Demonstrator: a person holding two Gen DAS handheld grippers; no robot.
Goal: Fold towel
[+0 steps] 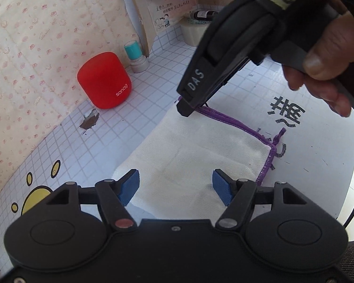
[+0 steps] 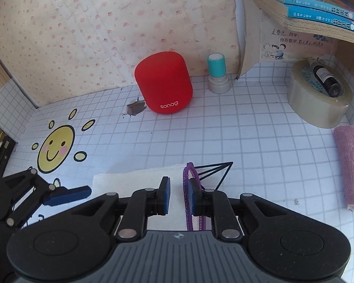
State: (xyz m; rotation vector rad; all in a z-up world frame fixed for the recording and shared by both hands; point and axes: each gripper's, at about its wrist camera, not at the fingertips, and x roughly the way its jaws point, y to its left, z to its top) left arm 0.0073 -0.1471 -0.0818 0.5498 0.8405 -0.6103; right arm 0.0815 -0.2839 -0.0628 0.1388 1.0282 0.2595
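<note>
Towel (image 1: 188,151) lies flat on the tabletop (image 1: 153,75), a white cloth with purple stitched edging, part on the grid-patterned cover and part on the plain white surface to its right. We cannot tell from the layers whether it is already folded over once.

Left gripper (image 1: 175,185): jaws spread wide, blue pads hovering over the near edge of the cloth, holding nothing. Right gripper (image 2: 179,195): jaws drawn close together around the purple hem at the far corner. In the right wrist view a sliver of cloth and hem sits between the pads; in the left wrist view the tip sits right on that hem. We judge it pinching the edge, though the contact itself is small.

Handling, our judgement: thin, light, limp weave. It will drape and sag from any held point, so two corners want holding together. The stitched hem is the firmest place to grip; mid-panel would bunch.

View differences: the left wrist view shows the whole cloth, its loose purple loop (image 1: 279,135), black characters on the tabletop and the person's hand (image 1: 323,70) on the right gripper. The right wrist view shows only the far strip, but adds the red speaker (image 2: 164,82), tape roll (image 2: 318,99) and a pink cloth (image 2: 352,165) well to the right.
</note>
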